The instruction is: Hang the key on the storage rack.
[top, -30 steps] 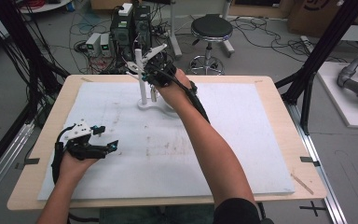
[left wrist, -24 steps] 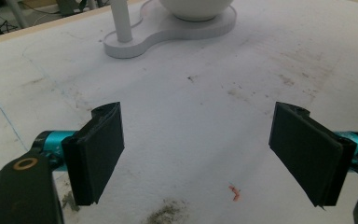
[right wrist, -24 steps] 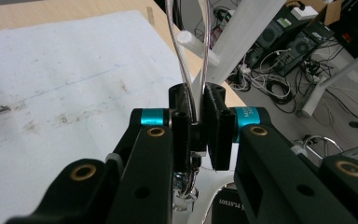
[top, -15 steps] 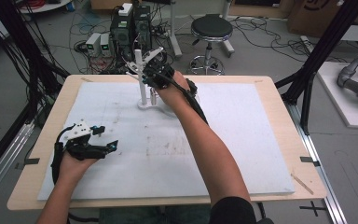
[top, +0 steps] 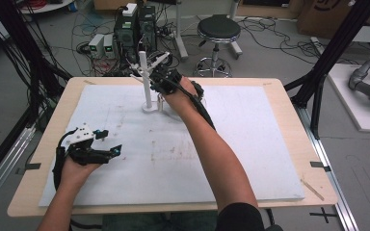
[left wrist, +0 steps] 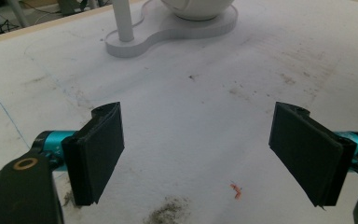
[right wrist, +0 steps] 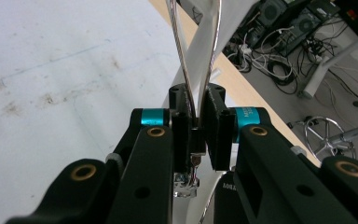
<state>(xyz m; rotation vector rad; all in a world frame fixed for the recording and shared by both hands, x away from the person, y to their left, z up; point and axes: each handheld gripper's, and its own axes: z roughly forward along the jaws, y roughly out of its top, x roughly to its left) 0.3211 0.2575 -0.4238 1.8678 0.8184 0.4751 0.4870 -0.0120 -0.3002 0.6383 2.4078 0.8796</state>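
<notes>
While the left gripper (top: 110,142) rests gaping on the stained white table mat (top: 250,139), the right gripper (right wrist: 197,122) pinches a thin silver wire loop (right wrist: 179,44). It hangs beside the white plastic stand's upright post (top: 146,82), near a white bowl (left wrist: 196,7) on the stand's base.

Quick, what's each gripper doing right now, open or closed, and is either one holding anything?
Left gripper: open, holding nothing, low over the white mat.
Right gripper: shut on a thin metal wire loop, up by the white stand.

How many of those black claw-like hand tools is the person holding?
2. The open black two-jaw gripper in the left hand sits low over the near-left of the white mat. The right black gripper is clamped on a thin wire loop by the white stand, far side.
</notes>
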